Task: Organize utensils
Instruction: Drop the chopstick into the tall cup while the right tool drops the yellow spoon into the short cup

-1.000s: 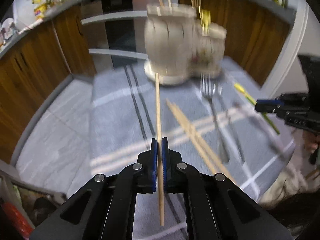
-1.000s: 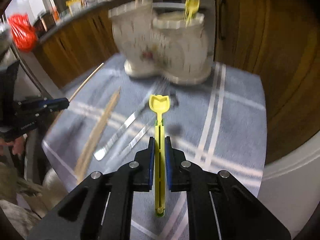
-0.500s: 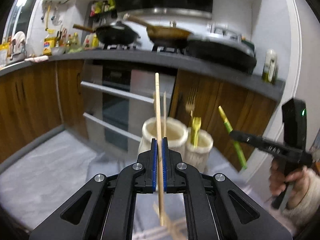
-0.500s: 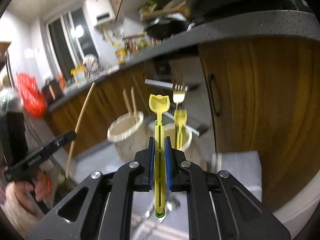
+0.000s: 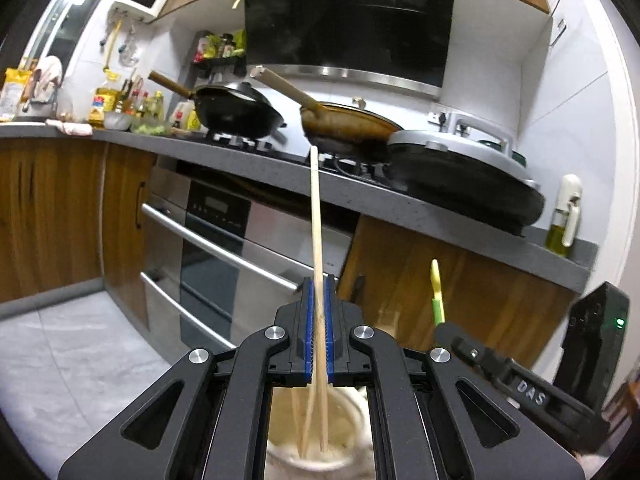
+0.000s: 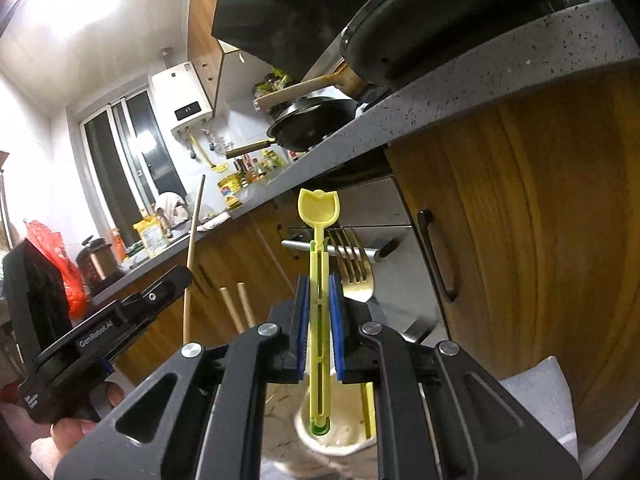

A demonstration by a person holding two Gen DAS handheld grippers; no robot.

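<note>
My left gripper [image 5: 318, 292] is shut on a wooden chopstick [image 5: 316, 216] that stands nearly upright. Its lower end hangs over the mouth of a cream holder [image 5: 316, 436] where other chopsticks stand. My right gripper [image 6: 319, 292] is shut on a yellow plastic spoon [image 6: 319, 216], bowl end up. The spoon's green-tipped handle end sits above the mouth of a second cream holder [image 6: 340, 444], which has a gold fork [image 6: 352, 276] in it. In the left wrist view the right gripper [image 5: 440, 320] shows at the right with the yellow spoon [image 5: 436, 292]. The left gripper [image 6: 176, 280] and its chopstick [image 6: 192, 256] show in the right wrist view.
A grey counter [image 5: 400, 208] with a black wok [image 5: 236, 112], a brown pan [image 5: 348, 124] and a lidded cooker [image 5: 464, 172] runs behind. Below it are an oven [image 5: 216, 256] and wooden cabinet doors [image 6: 540, 240]. A hand [image 6: 80, 428] holds the left gripper.
Both grippers rose from the striped cloth and tilted from pointing down to nearly level. The chopstick and spoon came up with them and now hang over the two holders.
</note>
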